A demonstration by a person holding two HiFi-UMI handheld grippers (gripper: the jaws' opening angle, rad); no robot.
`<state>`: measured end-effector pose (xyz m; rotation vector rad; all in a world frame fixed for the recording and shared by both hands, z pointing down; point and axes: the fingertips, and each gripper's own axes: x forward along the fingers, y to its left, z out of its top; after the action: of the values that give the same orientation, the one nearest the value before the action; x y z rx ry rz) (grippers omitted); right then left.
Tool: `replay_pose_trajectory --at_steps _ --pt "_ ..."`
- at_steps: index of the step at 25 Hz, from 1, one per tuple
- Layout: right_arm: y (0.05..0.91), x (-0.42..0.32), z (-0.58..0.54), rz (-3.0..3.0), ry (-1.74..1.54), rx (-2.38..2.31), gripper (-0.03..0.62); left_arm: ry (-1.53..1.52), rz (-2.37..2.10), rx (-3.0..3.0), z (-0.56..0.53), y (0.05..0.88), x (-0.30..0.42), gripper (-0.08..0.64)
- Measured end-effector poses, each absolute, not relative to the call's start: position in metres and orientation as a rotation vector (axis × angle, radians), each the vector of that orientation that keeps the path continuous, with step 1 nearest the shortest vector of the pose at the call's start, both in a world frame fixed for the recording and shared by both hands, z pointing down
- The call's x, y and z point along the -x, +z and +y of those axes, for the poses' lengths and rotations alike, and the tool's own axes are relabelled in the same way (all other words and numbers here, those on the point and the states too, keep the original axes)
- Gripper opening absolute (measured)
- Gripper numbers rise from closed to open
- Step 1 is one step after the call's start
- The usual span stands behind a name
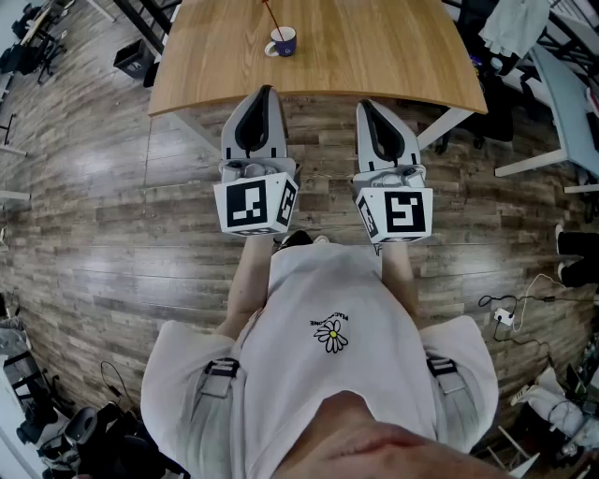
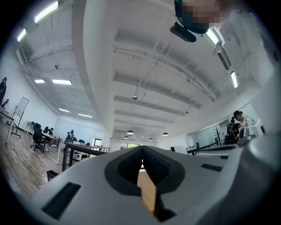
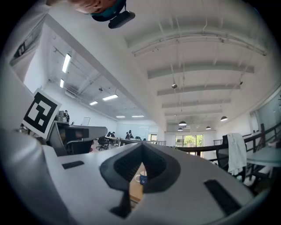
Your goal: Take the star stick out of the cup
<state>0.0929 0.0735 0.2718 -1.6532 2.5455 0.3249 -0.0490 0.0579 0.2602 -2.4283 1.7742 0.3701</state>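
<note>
A blue cup (image 1: 282,41) stands on the wooden table (image 1: 374,56) near its middle, and a thin red stick (image 1: 271,17) rises out of it toward the far edge; its star end is out of sight. My left gripper (image 1: 266,92) and right gripper (image 1: 363,105) hang side by side over the floor, just short of the table's near edge, both shut and empty. In the right gripper view the cup (image 3: 142,178) shows small through the gap behind the shut jaws of the right gripper (image 3: 142,145). The left gripper (image 2: 142,148) view shows only a strip of tabletop (image 2: 147,193).
A black bin (image 1: 132,58) sits on the plank floor left of the table. A white desk (image 1: 571,103) and a chair draped with cloth (image 1: 510,28) stand at the right. Cables and a power strip (image 1: 505,313) lie on the floor at the right.
</note>
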Motion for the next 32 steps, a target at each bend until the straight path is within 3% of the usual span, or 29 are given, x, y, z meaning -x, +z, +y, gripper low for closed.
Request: replay_pose_trajectory --at_steps 23,32 --pt "0.292 -0.066 0.076 2.629 0.199 1.479 0.008 0.333 1.805 2.429 0.065 0.274 0.066 0.015" --pt "0.311 -0.063 0.018 2.657 0.153 1.493 0.008 0.349 1.825 2.45 0.002 0.295 0.077 0.016"
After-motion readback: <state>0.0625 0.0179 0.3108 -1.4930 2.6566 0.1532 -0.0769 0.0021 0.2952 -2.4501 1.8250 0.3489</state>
